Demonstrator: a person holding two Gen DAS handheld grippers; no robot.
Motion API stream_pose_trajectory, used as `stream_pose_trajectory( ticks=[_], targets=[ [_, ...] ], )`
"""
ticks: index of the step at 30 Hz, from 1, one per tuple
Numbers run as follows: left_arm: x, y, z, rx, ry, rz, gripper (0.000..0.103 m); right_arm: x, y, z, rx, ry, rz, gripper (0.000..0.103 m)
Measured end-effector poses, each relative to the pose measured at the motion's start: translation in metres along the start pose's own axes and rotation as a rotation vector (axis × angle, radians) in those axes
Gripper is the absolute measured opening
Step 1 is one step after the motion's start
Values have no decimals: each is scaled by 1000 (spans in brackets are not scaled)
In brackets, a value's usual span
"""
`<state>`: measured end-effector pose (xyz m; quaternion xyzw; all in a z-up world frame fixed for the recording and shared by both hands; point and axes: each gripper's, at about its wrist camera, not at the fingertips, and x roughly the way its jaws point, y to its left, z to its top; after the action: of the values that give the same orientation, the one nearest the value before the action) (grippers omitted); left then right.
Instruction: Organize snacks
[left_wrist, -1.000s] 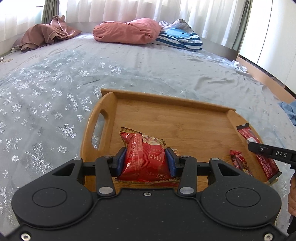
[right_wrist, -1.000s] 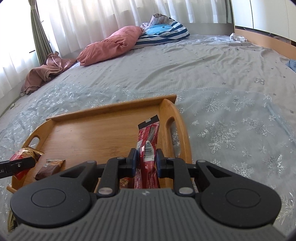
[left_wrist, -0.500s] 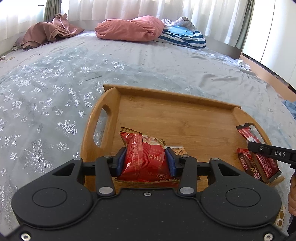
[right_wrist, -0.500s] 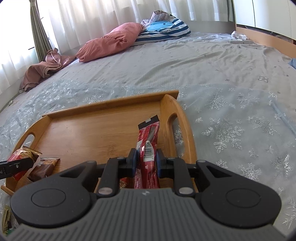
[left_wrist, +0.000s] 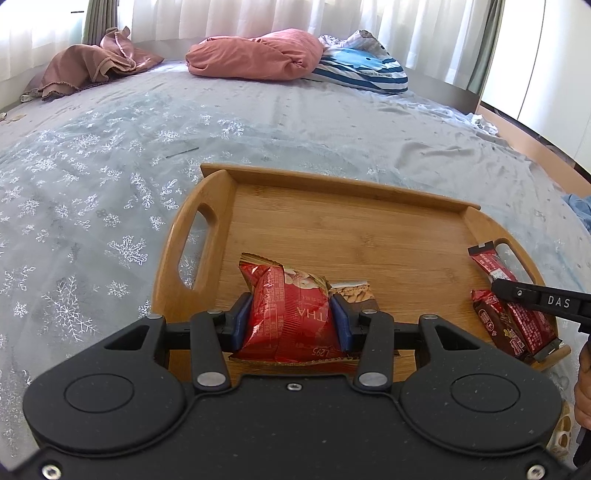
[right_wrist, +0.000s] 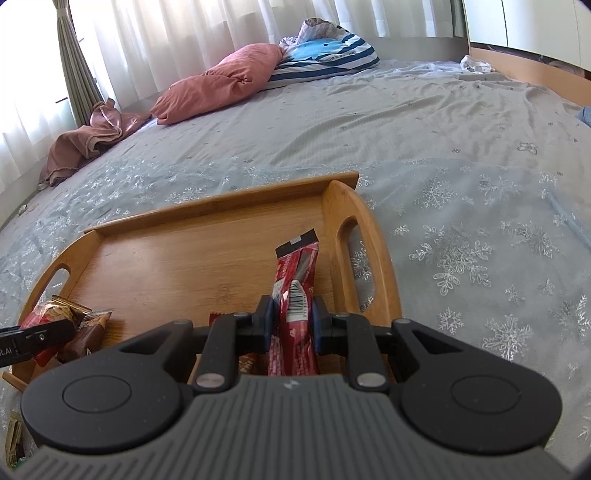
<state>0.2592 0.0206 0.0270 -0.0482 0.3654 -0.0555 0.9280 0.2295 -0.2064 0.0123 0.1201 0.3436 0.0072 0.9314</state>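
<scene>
Left claw (left_wrist: 291, 319) clamps a red snack bag (left_wrist: 286, 314) over the wooden tray's (left_wrist: 343, 229) near edge; bare tray floor lies beyond. Right claw (right_wrist: 292, 325) pinches a red snack bar (right_wrist: 297, 295) upright beside the tray's right handle (right_wrist: 364, 254), bed (right_wrist: 461, 155) open to the right.

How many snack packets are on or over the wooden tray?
4: a red bag in the left hand-held gripper, a brown packet beside it, a long red bar in the right hand-held gripper, a dark bar alongside. More may be hidden.
</scene>
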Motion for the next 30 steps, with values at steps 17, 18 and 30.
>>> stream_pose_trajectory(
  ticks=[17, 18, 30],
  targets=[
    [1, 6, 0, -8, -7, 20, 53, -3, 4, -1, -7, -3, 7, 37],
    [1, 7, 0, -5, -10, 22, 56, -3, 4, -2, -7, -3, 6, 44],
    [-19, 10, 0, 17, -37, 34, 85, -28, 14, -2, -56, -41, 19, 61]
  ],
)
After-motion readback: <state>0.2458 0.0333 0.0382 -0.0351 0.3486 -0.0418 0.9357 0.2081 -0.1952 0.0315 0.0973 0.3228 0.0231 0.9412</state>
